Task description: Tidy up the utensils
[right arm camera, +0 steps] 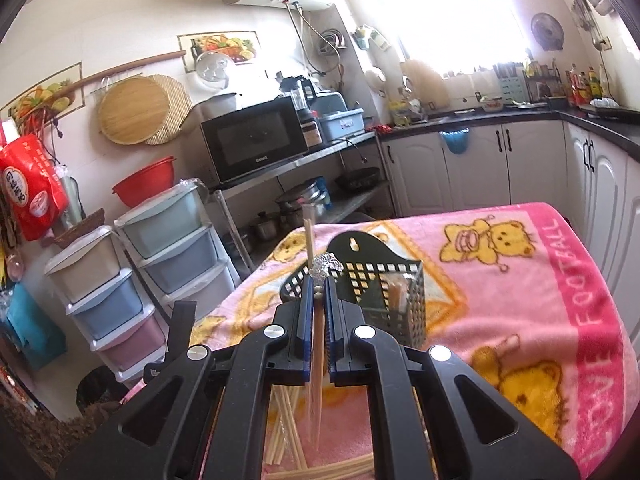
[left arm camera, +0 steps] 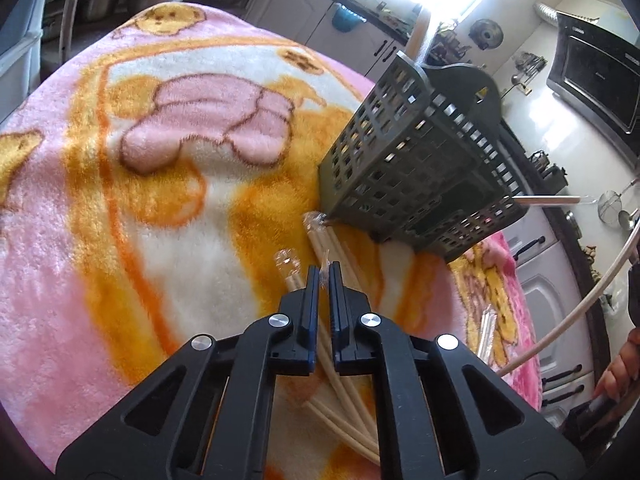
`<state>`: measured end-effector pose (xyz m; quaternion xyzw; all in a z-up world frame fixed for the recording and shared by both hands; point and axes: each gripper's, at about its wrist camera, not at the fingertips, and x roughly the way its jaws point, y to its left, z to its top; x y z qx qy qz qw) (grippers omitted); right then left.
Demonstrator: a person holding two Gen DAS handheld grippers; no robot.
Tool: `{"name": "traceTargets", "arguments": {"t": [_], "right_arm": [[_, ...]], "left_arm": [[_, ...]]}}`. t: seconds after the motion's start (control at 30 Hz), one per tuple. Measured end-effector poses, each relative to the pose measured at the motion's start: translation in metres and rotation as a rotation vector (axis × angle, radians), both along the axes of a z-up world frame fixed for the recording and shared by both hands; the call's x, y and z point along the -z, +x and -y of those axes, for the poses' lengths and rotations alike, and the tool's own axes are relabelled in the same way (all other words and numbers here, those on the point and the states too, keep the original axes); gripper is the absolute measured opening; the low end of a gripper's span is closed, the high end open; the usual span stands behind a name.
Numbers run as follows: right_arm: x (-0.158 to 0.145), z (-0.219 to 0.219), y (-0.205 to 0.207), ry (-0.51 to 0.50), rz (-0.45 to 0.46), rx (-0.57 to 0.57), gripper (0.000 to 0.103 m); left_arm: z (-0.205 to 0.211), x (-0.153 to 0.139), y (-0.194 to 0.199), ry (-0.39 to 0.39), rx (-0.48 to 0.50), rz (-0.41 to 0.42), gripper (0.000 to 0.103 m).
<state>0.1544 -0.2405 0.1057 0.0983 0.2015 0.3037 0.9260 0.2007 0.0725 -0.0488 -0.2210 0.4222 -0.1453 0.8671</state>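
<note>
A dark perforated utensil basket (left arm camera: 416,160) stands on the pink and orange blanket; it also shows in the right wrist view (right arm camera: 384,296) with wrapped chopsticks (right arm camera: 398,296) inside. My left gripper (left arm camera: 324,270) is shut on the clear wrapper of a chopstick pair (left arm camera: 320,320), low over several wrapped pairs (left arm camera: 344,400) lying beside the basket. My right gripper (right arm camera: 318,284) is shut on a wrapped chopstick pair (right arm camera: 318,360), held just in front of the basket. Loose wrapped chopsticks (right arm camera: 288,432) lie under it.
The blanket (left arm camera: 160,160) covers the whole table, which ends at the right (right arm camera: 600,320). Stacked plastic drawers (right arm camera: 160,248), a microwave shelf (right arm camera: 256,144) and white cabinets (right arm camera: 500,168) stand around. A person's hand (left arm camera: 620,368) shows at the right edge.
</note>
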Motion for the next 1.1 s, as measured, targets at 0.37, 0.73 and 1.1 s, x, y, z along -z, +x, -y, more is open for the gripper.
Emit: {"name": "traceTargets", "arguments": {"t": [0.37, 0.73, 1.1], "right_arm": [[-0.034, -0.011, 0.004, -0.007, 0.100, -0.009, 0.006], [-0.059, -0.008, 0.011, 0.008, 0.180, 0.030, 0.006], [-0.086, 0.003, 0.019, 0.030, 0.254, 0.089, 0.006]], "left_arm": [[0.008, -0.071, -0.016, -0.048, 0.047, 0.178, 0.001], [0.039, -0.151, -0.024, -0.071, 0.148, 0.378, 0.001], [0.055, -0.219, -0.022, -0.089, 0.179, 0.550, 0.001]]}}
